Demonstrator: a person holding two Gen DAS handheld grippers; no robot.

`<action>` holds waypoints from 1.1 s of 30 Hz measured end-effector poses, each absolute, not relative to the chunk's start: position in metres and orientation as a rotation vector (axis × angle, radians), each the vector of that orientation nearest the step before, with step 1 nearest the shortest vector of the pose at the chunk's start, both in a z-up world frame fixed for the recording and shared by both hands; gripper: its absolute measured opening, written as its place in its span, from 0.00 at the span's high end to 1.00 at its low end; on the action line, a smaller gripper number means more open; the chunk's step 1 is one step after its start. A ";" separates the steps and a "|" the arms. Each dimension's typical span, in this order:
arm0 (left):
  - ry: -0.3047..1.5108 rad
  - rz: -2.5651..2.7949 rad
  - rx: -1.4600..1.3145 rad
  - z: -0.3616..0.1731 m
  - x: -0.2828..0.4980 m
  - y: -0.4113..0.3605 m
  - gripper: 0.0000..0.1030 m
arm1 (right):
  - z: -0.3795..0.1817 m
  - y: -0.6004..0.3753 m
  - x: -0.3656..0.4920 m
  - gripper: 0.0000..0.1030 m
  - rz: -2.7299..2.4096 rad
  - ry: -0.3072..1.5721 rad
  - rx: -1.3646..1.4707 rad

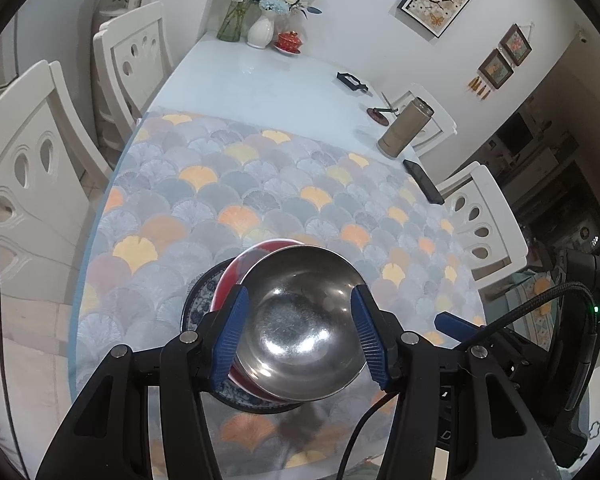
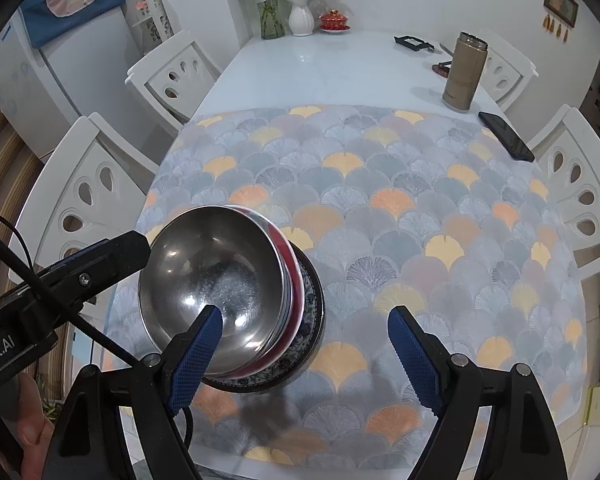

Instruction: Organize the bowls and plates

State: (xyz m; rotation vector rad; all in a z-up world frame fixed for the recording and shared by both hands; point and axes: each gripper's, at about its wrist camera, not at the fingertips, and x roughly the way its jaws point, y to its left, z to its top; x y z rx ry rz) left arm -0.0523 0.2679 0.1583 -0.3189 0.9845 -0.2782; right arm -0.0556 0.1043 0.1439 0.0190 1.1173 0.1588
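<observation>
A shiny steel bowl (image 1: 296, 340) (image 2: 208, 268) sits nested in a red bowl (image 1: 225, 284) (image 2: 295, 280). Both rest on a blue-and-white patterned plate (image 1: 198, 300) (image 2: 315, 294) on the fan-patterned tablecloth (image 1: 240, 184), near the table's front edge. My left gripper (image 1: 300, 324) hangs over the steel bowl, its blue pads apart and framing the bowl's sides from above. In the right wrist view its tip (image 2: 140, 246) lies at the bowl's left rim; contact is unclear. My right gripper (image 2: 304, 314) stands wide open to the right of the stack, empty.
A tan thermos (image 1: 404, 128) (image 2: 464, 76) and a black phone (image 1: 422, 180) (image 2: 506, 136) lie at the table's right side. Vases with flowers (image 1: 260, 28) and a red lidded cup (image 1: 289, 42) stand at the far end. White chairs (image 1: 32, 184) flank the table. A hand (image 2: 32, 420) shows bottom left.
</observation>
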 end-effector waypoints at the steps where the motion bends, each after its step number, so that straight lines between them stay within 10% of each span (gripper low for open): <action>1: 0.982 -0.274 -0.307 0.159 -0.053 0.267 0.50 | 0.143 0.104 -0.056 0.20 0.159 1.118 0.018; 33: 0.969 -0.106 -0.054 0.166 -0.067 0.250 0.40 | 0.141 0.104 -0.069 0.20 0.171 1.131 0.016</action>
